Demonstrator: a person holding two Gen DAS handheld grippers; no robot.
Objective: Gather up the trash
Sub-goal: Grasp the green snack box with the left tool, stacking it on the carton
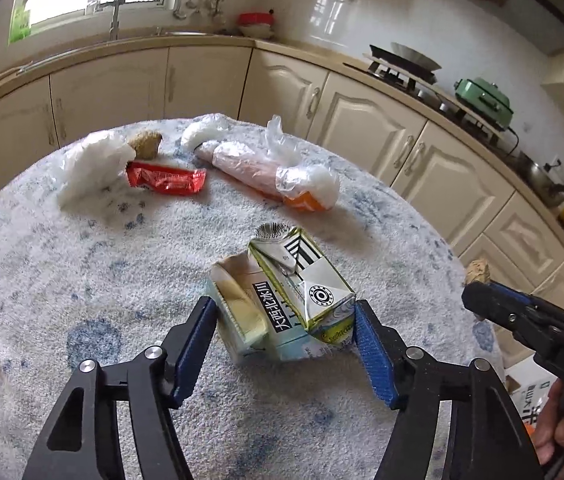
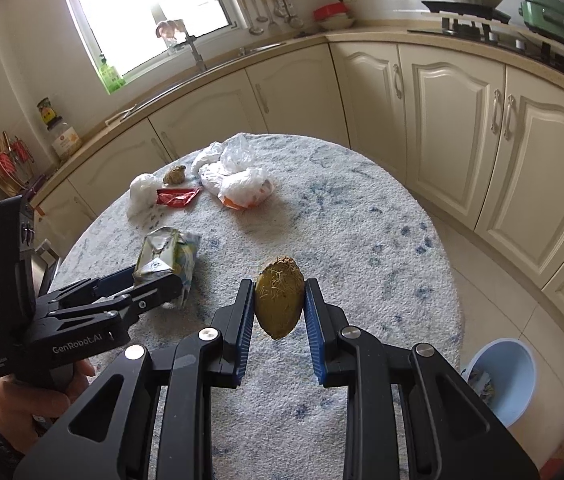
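The round table (image 2: 342, 208) with its speckled blue-and-white cover still has a lot of trash on it, so I think the job is less than half done. On the floor past the table's right edge stands a light blue bin (image 2: 502, 376) with a few scraps already inside.

Near the far edge of the table lie a long pink pack in a clear plastic bag (image 1: 266, 168), a crumpled white bag (image 1: 90, 164), a red wrapper (image 1: 166, 179) and a brown lump (image 1: 145, 143). All of these still wait to be picked up.

Closer in, toward the near edge, sits a squashed milk carton (image 1: 282, 304). The left gripper (image 1: 286, 312) has a blue pad on each side of it, right against its edges. It seems to be grabbing it.

The right gripper (image 2: 279, 306) is clamped on a brown fuzzy fruit pit (image 2: 279, 304), held up above the table. It looks ready to go into the bin.
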